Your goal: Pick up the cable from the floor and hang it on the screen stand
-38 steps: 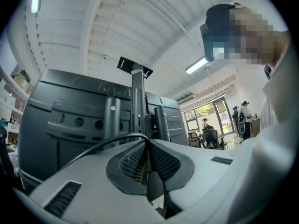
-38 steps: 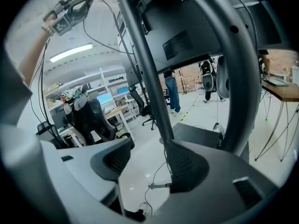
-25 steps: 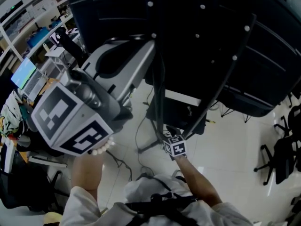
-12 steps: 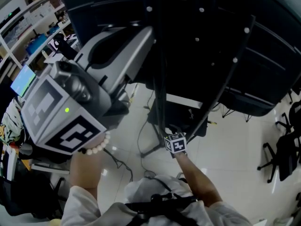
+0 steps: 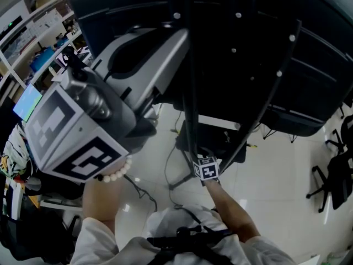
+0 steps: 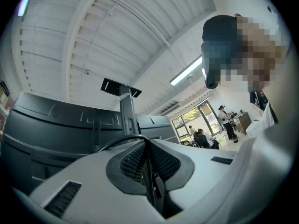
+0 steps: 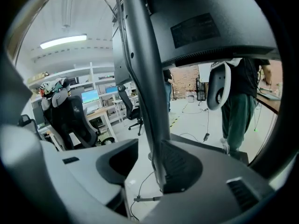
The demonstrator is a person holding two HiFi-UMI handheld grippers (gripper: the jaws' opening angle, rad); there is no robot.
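Cable [image 6: 122, 137] pinched in left gripper [image 6: 148, 143] jaws

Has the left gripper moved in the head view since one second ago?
Yes. The left gripper has risen slightly: its tips are now nearer the white screw on the back of the screen.

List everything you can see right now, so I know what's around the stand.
screen: one, black, on the stand ahead
stand post: one, dark grey, inside right gripper
cable: one, thin black, looped out of left gripper
floor leads: at least two, dark, on white floor
office chairs: several, black, room's edges
monitor: one, lit blue, far left
bystander: one, green trousers, beyond the stand
bead bracelet: one, white, left wrist
left gripper: one, grey, raised, fingers shut on cable
right gripper: one, grey, low, fingers closing around stand post, not yet clamped
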